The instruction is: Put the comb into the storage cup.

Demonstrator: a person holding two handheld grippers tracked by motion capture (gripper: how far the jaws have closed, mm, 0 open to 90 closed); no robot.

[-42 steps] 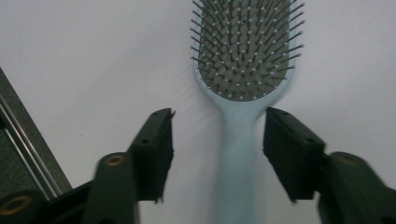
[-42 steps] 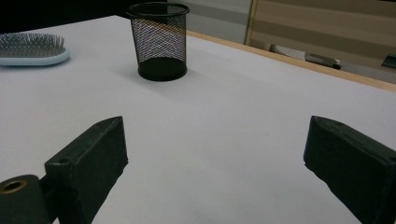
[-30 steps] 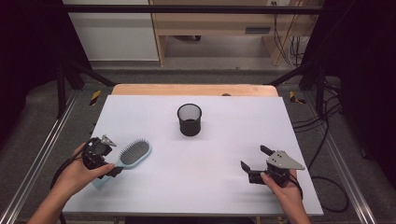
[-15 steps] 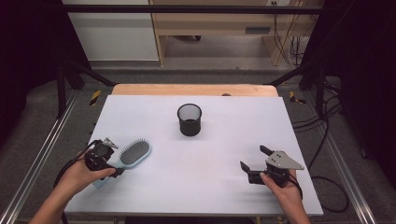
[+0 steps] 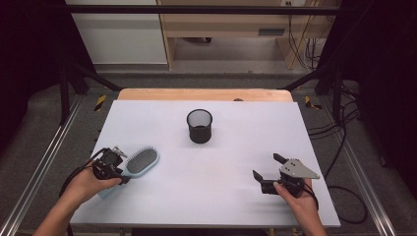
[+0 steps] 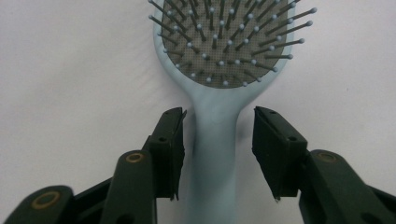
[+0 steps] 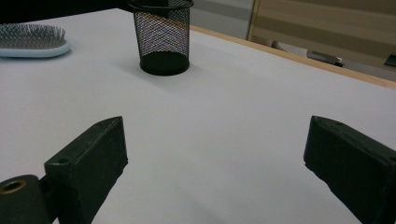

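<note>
Left gripper (image 5: pixel 122 169), near-left part of the table (image 5: pixel 221 196): jaws straddle the handle of the pale-blue hairbrush (image 5: pixel 139 162), which lies flat, bristles up, head pointing away twd table centre. Left gripper view shows the handle (image 6: pixel 212 154) between the pads w/ a slim gap each side, so no contact yet; jaws have just been closing on it. Judged step: the pick-up grasp.

To do it well: keep the handle centred betw. pads so both meet it together, else the brush will likely swivel. Grip on the straight shank, below the flare to the head. Lift only once clamped.

Centre: black mesh cup (image 5: pixel 199 126) upright, well apart from brush; a likely destination, not confirmed.

Right: right gripper (image 5: pixel 268 172) low over near-right area, jaws spread wide, nothing betw. them; idle.
</note>
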